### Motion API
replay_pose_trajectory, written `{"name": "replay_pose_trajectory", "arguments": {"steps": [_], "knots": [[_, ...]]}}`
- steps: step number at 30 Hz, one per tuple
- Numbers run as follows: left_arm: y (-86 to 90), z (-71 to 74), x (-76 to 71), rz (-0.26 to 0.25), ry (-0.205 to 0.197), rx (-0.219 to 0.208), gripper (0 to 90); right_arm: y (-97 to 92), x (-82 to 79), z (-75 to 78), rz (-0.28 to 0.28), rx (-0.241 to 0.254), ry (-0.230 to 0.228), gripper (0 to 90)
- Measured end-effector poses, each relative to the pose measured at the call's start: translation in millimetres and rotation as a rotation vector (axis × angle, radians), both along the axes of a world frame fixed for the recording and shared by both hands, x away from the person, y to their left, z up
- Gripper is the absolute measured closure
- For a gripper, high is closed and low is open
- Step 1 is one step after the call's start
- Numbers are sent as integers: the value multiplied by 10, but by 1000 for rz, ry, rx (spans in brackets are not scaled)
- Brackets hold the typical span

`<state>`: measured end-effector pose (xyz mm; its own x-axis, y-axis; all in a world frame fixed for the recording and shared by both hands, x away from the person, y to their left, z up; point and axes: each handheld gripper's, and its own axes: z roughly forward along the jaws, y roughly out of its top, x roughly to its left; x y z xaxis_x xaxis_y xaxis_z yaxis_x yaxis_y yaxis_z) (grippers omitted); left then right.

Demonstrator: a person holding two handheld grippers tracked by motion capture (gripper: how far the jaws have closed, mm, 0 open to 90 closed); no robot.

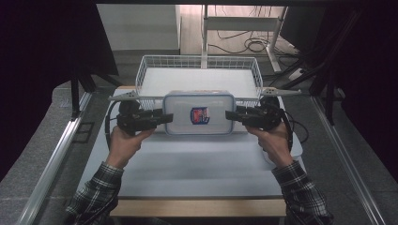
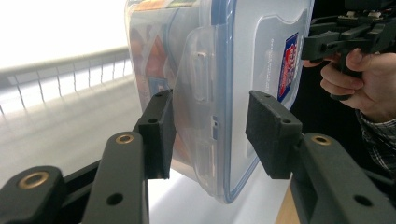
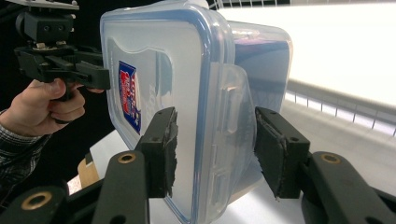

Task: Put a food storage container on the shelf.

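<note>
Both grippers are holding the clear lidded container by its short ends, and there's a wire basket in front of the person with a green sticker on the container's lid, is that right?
Not quite: the sticker on the container lid is red and blue, not green, as the high view shows. The left gripper and right gripper do clamp its ends, with the wire basket beyond.

White table [image 1: 197, 164], white wire basket [image 1: 197, 62] apparently resting at its far end

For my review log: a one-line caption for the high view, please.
Two hand-held tongs, left and right, clamp the ends of a lidded clear plastic container before a white wire basket.
</note>
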<state>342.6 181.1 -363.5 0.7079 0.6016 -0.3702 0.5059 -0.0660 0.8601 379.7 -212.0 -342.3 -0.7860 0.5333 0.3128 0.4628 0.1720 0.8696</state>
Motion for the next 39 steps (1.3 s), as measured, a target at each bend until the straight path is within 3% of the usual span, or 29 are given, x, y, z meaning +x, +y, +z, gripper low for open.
{"name": "replay_pose_trajectory", "arguments": {"steps": [6,20,27,39], "knots": [[12,161,150,1,-18,5,531,6,133,128,-2,13,-12,510],[25,364,532,16,-25,-26,531,47,487,367,-39,11,-26,495],[32,396,680,26,-17,-37,531,63,643,433,-56,18,-17,492],[45,361,871,45,16,-54,534,84,885,378,-79,44,21,483]]}}
